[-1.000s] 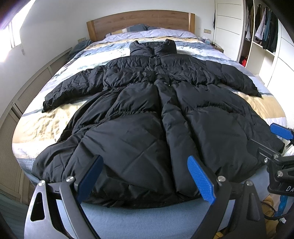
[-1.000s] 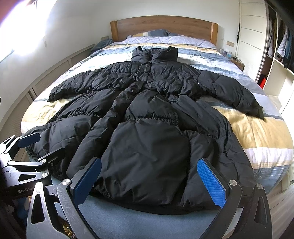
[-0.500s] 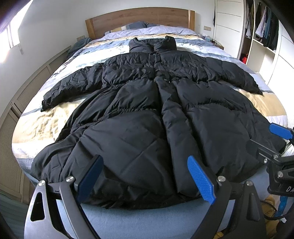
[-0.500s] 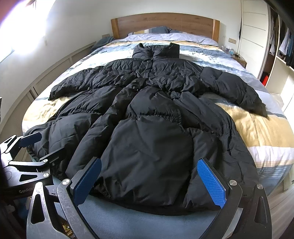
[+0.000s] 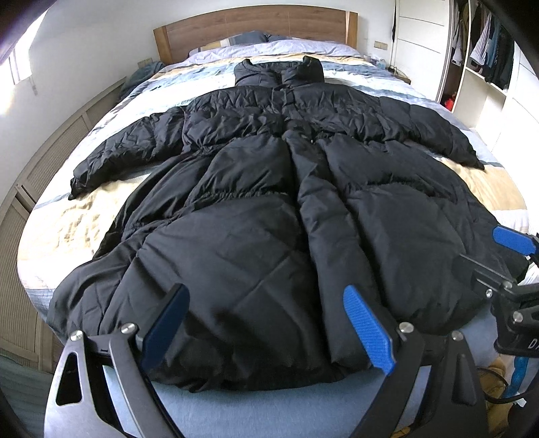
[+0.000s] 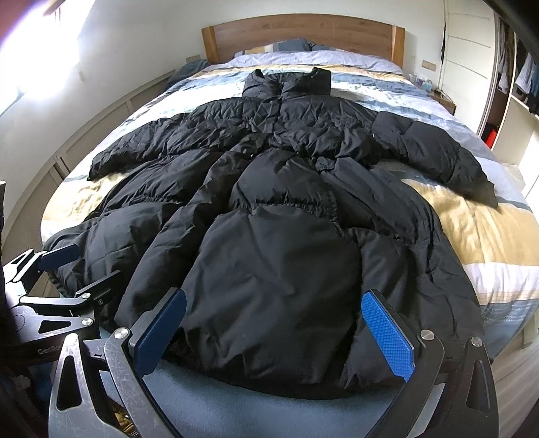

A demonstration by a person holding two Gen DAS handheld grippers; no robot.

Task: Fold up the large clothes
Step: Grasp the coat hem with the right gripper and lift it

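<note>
A long black puffer coat [image 5: 269, 209] lies flat and face up on the bed, collar toward the headboard, both sleeves spread out to the sides; it also shows in the right wrist view [image 6: 276, 236]. Its hem hangs near the foot of the bed. My left gripper [image 5: 266, 323] is open and empty, just above the hem on the coat's left half. My right gripper [image 6: 273, 333] is open and empty, just above the hem on the right half. Each gripper shows at the edge of the other's view: the right gripper [image 5: 505, 259] and the left gripper [image 6: 64, 269].
The bed [image 5: 67, 222] has a striped yellow, blue and white cover and a wooden headboard [image 5: 256, 23]. Low panelled cabinets [image 5: 43, 158] line the left wall. An open wardrobe [image 5: 485, 54] with hanging clothes stands at the right. A blue sheet [image 6: 235, 411] covers the foot edge.
Both grippers have moved a little forward and down toward the hem, so the coat looks closer. Both stay open. The coat has not moved.
</note>
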